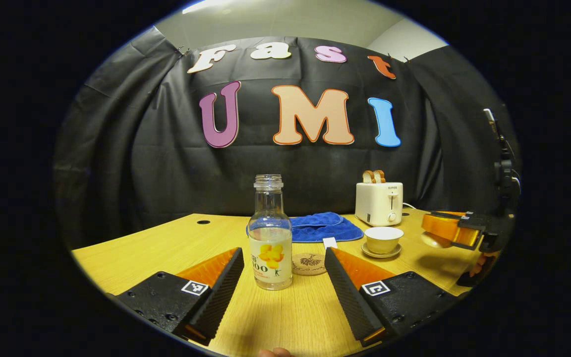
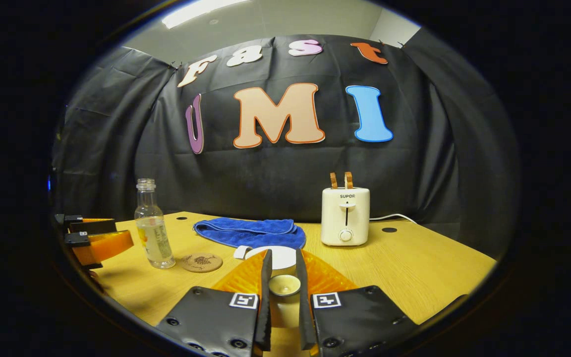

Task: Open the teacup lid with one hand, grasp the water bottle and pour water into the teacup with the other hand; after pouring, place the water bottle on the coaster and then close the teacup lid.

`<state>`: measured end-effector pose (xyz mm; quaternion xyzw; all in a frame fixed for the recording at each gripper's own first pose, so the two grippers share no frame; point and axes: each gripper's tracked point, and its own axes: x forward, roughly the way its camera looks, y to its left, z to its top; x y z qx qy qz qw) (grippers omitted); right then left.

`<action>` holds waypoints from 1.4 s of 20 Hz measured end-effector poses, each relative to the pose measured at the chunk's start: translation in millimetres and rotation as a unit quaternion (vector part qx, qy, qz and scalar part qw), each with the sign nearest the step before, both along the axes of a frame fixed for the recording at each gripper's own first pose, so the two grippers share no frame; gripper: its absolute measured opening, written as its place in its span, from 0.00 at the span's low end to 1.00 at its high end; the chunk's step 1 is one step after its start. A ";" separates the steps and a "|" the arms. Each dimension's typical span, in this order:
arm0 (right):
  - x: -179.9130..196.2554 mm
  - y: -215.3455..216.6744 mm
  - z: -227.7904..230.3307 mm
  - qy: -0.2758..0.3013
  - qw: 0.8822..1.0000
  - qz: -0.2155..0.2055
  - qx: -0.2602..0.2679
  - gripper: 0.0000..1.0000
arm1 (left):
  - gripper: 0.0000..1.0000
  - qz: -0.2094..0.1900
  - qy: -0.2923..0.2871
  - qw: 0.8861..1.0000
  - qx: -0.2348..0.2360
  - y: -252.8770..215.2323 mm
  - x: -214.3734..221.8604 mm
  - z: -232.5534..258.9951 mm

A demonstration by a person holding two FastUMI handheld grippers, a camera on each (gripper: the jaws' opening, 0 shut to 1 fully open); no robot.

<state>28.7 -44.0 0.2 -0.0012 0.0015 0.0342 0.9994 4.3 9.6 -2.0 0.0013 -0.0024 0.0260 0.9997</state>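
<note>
Brand word "SUPOR" on the white toaster [image 2: 345, 215], large figures "100" on the water bottle [image 1: 270, 233] label

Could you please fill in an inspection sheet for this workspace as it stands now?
Surface: wooden table with round holes.
Job's things: water bottle upright, uncapped, beside the coaster, not on it; teacup open on its saucer; teacup lid lifted off.
Clutter: blue cloth; toaster with bread slices in it.
Grippers: left gripper open, the bottle between its fingers, untouched; right gripper shut on the lid's knob.
Cables: white cable behind the toaster.
Surroundings: black cloth wall, pale ceiling with a light.
</note>
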 end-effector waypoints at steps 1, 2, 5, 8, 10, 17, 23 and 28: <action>-1.9 -1.7 0.0 0.000 1.000 0.000 0.000 0.26 | 0.96 0.001 -0.001 1.000 0.000 1.0 3.0 -0.3; -4.2 -1.9 -0.3 0.001 1.000 0.001 0.000 0.26 | 0.96 0.005 0.000 1.000 0.000 2.8 6.4 -0.7; -5.0 -0.7 0.6 0.001 1.000 0.002 0.000 0.26 | 0.96 0.015 0.001 1.000 0.001 8.9 19.8 -1.3; -5.0 -0.5 0.2 0.001 1.000 0.002 0.000 0.26 | 0.96 0.031 0.003 1.000 0.001 17.8 33.2 -2.3; -4.9 -0.4 -0.3 0.001 1.000 0.001 0.000 0.26 | 0.96 0.038 0.001 0.999 0.001 23.6 41.5 -1.8; -5.6 -1.3 0.2 0.001 1.000 -0.002 -0.001 0.26 | 0.96 0.035 0.003 0.999 0.001 32.2 75.7 -3.1; -7.5 -2.1 0.9 0.001 1.000 -0.003 -0.001 0.26 | 0.95 0.013 0.005 1.000 0.002 30.5 102.0 -4.2; -8.8 -2.1 0.6 0.001 1.000 -0.004 -0.001 0.26 | 0.67 0.013 0.006 1.000 0.001 31.1 103.0 -4.3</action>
